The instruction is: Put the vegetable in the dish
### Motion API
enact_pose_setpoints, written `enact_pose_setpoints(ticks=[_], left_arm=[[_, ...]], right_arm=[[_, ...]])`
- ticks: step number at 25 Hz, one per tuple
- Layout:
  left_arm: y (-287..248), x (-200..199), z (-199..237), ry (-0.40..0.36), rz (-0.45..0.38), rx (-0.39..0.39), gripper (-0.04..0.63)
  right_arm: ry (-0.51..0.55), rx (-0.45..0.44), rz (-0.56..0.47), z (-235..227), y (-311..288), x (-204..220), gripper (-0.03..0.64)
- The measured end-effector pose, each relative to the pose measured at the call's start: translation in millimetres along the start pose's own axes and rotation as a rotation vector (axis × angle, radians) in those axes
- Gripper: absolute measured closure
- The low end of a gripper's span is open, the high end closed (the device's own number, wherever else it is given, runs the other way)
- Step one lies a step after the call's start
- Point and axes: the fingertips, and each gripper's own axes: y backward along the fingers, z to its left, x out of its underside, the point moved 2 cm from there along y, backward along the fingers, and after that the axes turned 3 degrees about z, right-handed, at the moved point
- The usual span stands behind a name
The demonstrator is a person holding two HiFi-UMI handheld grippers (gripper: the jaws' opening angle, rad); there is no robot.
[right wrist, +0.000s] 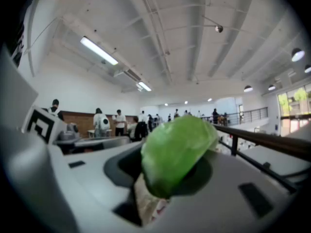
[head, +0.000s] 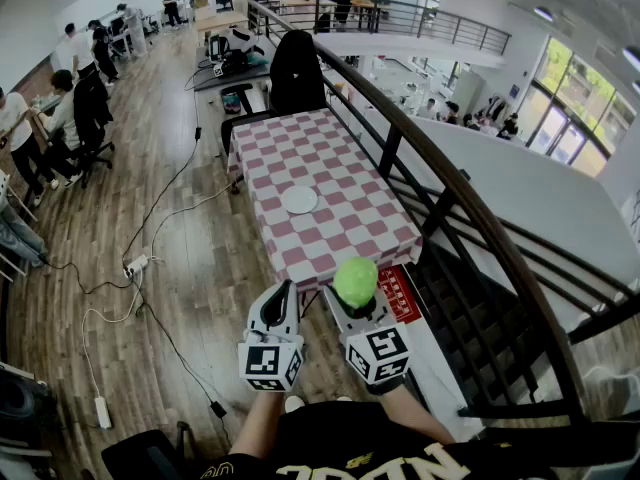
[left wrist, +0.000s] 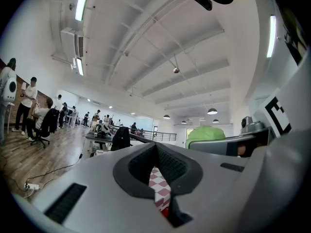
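A green leafy vegetable (head: pixel 355 280) is clamped in my right gripper (head: pixel 352 293), held in the air short of the table's near edge. In the right gripper view the vegetable (right wrist: pixel 175 154) fills the space between the jaws. My left gripper (head: pixel 283 293) hangs beside it on the left, shut with nothing in it; in its own view the jaws (left wrist: pixel 156 171) meet and the vegetable (left wrist: pixel 206 134) shows to the right. A white round dish (head: pixel 299 200) lies in the middle of the red-and-white checkered table (head: pixel 330 238), well ahead of both grippers.
A dark railing (head: pixel 440 183) runs along the table's right side, with stairs (head: pixel 480 308) beyond it. A black office chair (head: pixel 296 73) stands at the table's far end. Cables and a power strip (head: pixel 136 265) lie on the wooden floor at the left. People sit and stand at desks far left.
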Motion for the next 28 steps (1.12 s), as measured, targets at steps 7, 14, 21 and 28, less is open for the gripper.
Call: enact_pose_setpoints(ticks=[7,14,21,28], left_arm=[[20.2,6.3,37.0,0.035,0.005,0.006,0.577],[30.4,30.6,58.3,0.095,0.045,0.0,0.577],[12.4,42.5,79.4,0.101,0.08,-0.027,0.577],[-69.1,49.5,99.0,0.057,0.114,-0.044,0.577]], right_arm=[[-0.008,0.032,0.036,26.8,-20.1,11.9,0.465],[-0.003,-0.01,0.105,63.4,-31.7,36.2,0.463],[-0.057,-0.022,0.118,49.1,-61.7,47.7,0.463],[-0.134,-0.063,0.107,-11.9,-135.2,47.5,0.463]])
